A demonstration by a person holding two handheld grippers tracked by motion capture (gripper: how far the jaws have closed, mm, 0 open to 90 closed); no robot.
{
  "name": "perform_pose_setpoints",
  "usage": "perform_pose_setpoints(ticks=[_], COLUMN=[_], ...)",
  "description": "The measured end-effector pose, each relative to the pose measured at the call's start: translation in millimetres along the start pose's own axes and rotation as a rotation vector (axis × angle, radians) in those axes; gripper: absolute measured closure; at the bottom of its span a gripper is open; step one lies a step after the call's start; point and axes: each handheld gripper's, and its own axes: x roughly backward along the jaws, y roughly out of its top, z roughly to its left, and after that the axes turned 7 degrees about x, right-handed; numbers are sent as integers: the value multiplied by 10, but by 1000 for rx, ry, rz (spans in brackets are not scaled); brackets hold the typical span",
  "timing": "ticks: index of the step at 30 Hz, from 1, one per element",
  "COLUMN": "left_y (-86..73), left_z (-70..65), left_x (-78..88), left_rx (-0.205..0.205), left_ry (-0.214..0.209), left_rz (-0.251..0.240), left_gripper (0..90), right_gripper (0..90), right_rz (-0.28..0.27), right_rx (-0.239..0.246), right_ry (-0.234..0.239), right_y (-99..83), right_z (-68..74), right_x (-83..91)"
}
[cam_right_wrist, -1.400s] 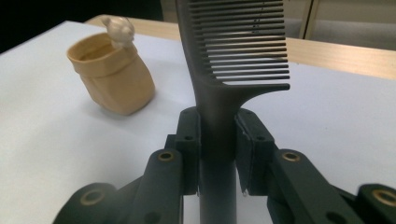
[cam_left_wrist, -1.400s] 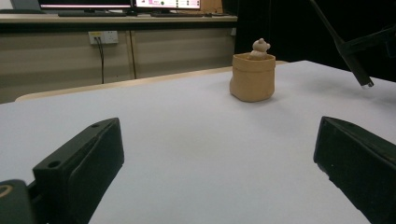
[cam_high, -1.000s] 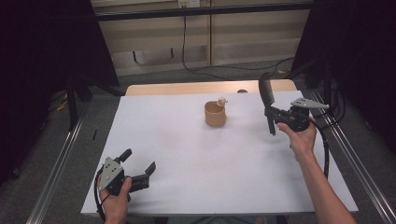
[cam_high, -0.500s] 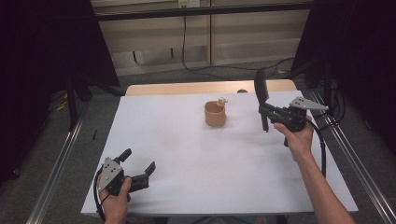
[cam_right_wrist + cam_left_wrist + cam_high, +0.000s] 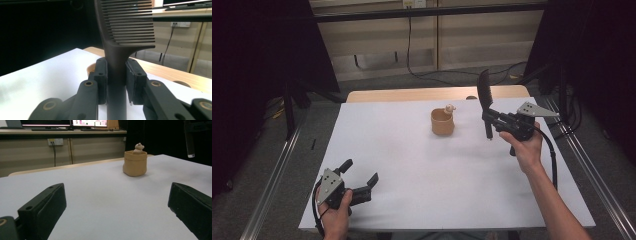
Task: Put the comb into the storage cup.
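A black comb [image 5: 484, 95] stands upright in the air right of the tan pot, its toothed end up. My right gripper [image 5: 488, 119] is shut on its handle; in the right gripper view both pads clamp the comb [image 5: 117, 50] just below the teeth. The tan pot [image 5: 442, 121] with a small bear figure [image 5: 449, 107] on its rim sits on the white table top [image 5: 422, 175], to the left of the comb. My left gripper [image 5: 362, 181] rests open at the front left corner; in its own view the wide-apart jaws frame bare table, the pot [image 5: 135, 163] far ahead.
A wooden strip [image 5: 412, 94] runs along the table's far edge. Metal rails [image 5: 277, 175] flank both sides. Cables and a wall socket [image 5: 411, 4] lie beyond the table. The right gripper's cable [image 5: 552, 155] loops beside the forearm.
My right hand has carried the comb a little to the left and upward, nearer the pot. The left gripper has stayed put.
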Motion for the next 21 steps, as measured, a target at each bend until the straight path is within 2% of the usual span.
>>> perform_pose_setpoints(ticks=[9,21], left_y=[4,8], left_z=[4,6], left_x=[-3,-17], left_rx=[12,7], left_ry=[-3,-12], left_rz=[-12,-8], left_gripper=[21,21], right_gripper=[728,728], right_rz=[-7,-21], right_rx=[17,27], right_ry=[27,63], right_y=[41,149], right_z=[83,214], right_x=[-127,-413])
